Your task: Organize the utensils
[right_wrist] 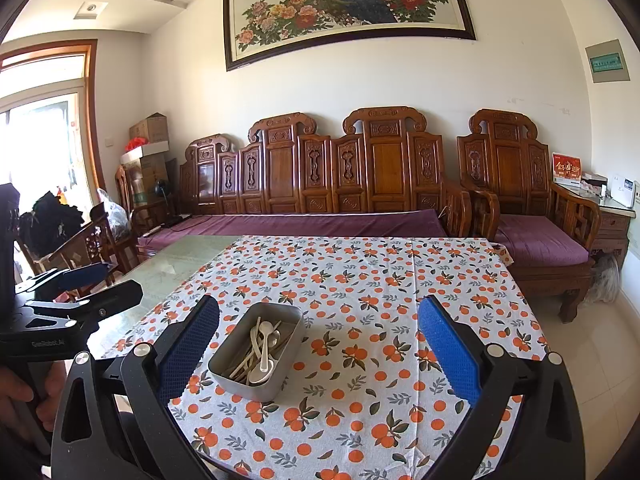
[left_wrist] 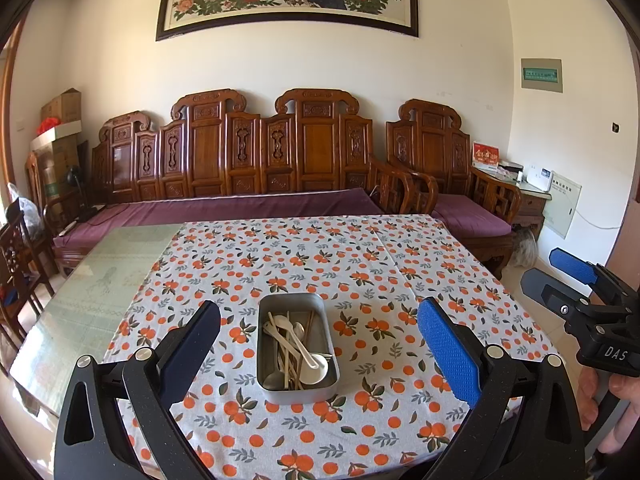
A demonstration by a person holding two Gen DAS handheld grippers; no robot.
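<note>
A metal tin (left_wrist: 297, 391) stands on the orange-print tablecloth (left_wrist: 360, 264) near the table's front. It holds white spoons (left_wrist: 310, 362), a metal spoon and wooden chopsticks (left_wrist: 309, 326). My left gripper (left_wrist: 320, 360) is open and empty, held above and in front of the tin, which shows between its fingers. My right gripper (right_wrist: 318, 354) is open and empty; the tin (right_wrist: 244, 388) lies toward its left finger, with the spoons (right_wrist: 264, 344) inside. The right gripper also shows in the left wrist view (left_wrist: 576, 280), off the table's right edge, and the left gripper in the right wrist view (right_wrist: 84, 284).
The cloth covers the right part of a glass-topped table (left_wrist: 100, 280). A carved wooden sofa (left_wrist: 256, 152) with purple cushions stands behind it, an armchair (left_wrist: 460, 184) at right, wooden chairs (right_wrist: 92, 240) at left, boxes in the far corner.
</note>
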